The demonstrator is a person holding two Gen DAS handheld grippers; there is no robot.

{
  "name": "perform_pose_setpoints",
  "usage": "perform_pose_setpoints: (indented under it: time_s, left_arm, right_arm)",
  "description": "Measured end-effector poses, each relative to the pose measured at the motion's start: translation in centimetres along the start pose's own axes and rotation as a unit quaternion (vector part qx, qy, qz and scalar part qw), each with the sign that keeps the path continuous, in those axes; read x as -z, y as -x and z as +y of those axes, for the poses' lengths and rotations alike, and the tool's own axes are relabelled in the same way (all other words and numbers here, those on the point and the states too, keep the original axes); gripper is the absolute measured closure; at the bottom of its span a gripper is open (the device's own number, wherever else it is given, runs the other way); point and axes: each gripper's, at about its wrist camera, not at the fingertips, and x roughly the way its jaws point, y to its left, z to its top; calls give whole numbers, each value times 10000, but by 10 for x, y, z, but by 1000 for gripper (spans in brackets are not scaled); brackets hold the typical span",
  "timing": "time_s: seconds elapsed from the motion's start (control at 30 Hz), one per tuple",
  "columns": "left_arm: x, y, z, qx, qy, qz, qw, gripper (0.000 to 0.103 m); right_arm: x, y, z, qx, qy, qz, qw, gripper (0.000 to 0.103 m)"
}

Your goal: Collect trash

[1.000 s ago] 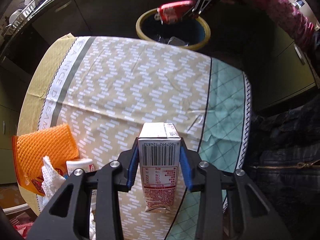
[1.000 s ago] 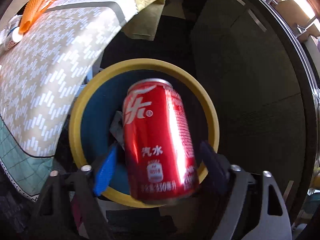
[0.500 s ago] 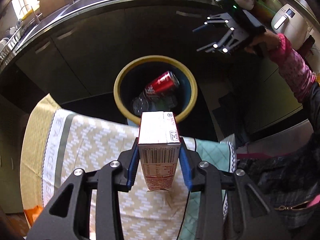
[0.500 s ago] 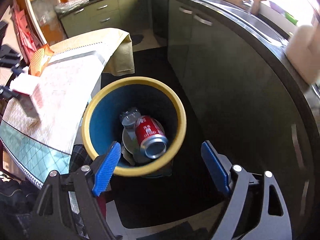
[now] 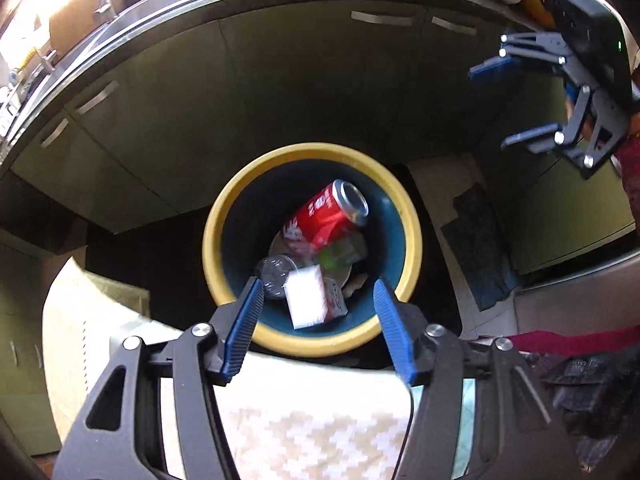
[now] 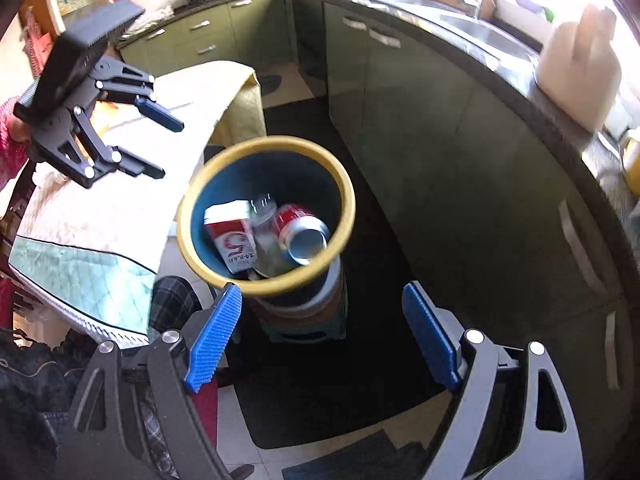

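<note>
A yellow-rimmed bin [image 5: 412, 240] is standing on the floor between the cloth-covered table [image 6: 100, 216] and dark green kitchen cabinets [image 6: 420, 120]. The left gripper [image 5: 318, 304] is hanging above its mouth, its jaws having just been opening, nothing between them; the milk carton [image 5: 306, 296] is lying inside the bin beside a red can [image 5: 324, 216] and a clear bottle [image 6: 266, 232]. The right gripper [image 6: 320, 332] is hovering beside the bin, fingers spread wide and empty.
</note>
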Motion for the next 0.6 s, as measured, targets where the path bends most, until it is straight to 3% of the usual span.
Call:
perform_pose_setpoints:
  time_s: [0.13, 0.23, 0.33, 0.5, 0.6]
  left_arm:
    - [44, 47, 18, -322, 414, 38, 9986, 31]
    - [102, 86, 33, -717, 870, 215, 9934, 26]
    - [167, 115, 42, -1101, 1376, 470, 9832, 15]
    - [269, 127, 65, -1513, 2108, 1067, 9598, 15]
    - [302, 122, 89, -1674, 2381, 1191, 9493, 15]
  right_arm:
    - [-21, 7, 31, -111, 437, -95, 9989, 21]
    - [-45, 3, 71, -364, 911, -182, 9950, 21]
    - [-75, -8, 121, -664, 1454, -245, 9868, 20]
    - [-127, -40, 211, -979, 2280, -77, 9687, 20]
    - [-153, -62, 263, -1071, 2742, 104, 9556, 21]
